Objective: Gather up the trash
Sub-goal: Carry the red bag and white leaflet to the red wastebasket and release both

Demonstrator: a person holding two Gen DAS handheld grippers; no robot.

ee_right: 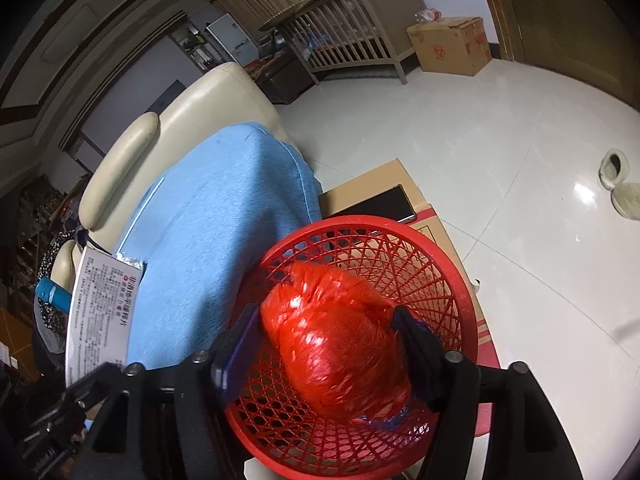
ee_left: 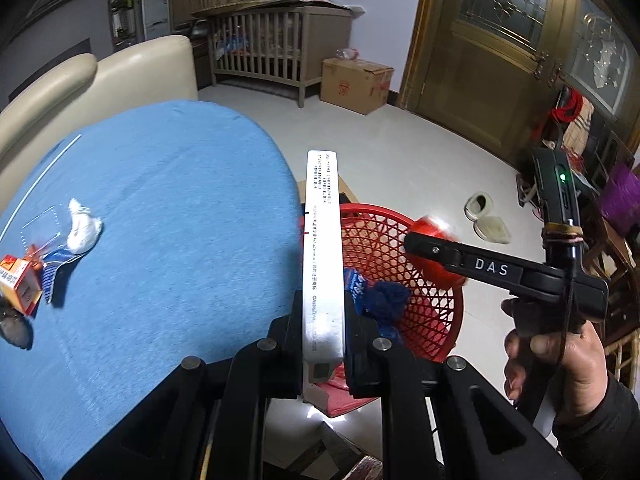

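My left gripper (ee_left: pixel 324 308) is shut on a flat white medicine box (ee_left: pixel 323 240), held edge-on between the blue cloth-covered seat (ee_left: pixel 160 200) and the red mesh basket (ee_left: pixel 400 220). My right gripper (ee_right: pixel 325 312) hangs over the basket (ee_right: pixel 460 264), jaws apart around a blurred, crumpled red plastic bag (ee_right: pixel 336 336); its left pad stands clear of the bag. A blue wrapper (ee_left: pixel 380 296) lies in the basket. On the cloth lie a white tissue wad (ee_left: pixel 82 226), a blue-white wrapper (ee_left: pixel 56 268) and an orange carton (ee_left: pixel 18 284).
The basket stands on a cardboard box (ee_right: pixel 372 180) with a dark phone (ee_right: pixel 384 204) on it. A cream sofa back (ee_left: pixel 100 80) rises behind the cloth. Slippers (ee_left: pixel 486 216), a wooden crib (ee_left: pixel 272 48) and another carton (ee_left: pixel 356 84) are on the white tiled floor.
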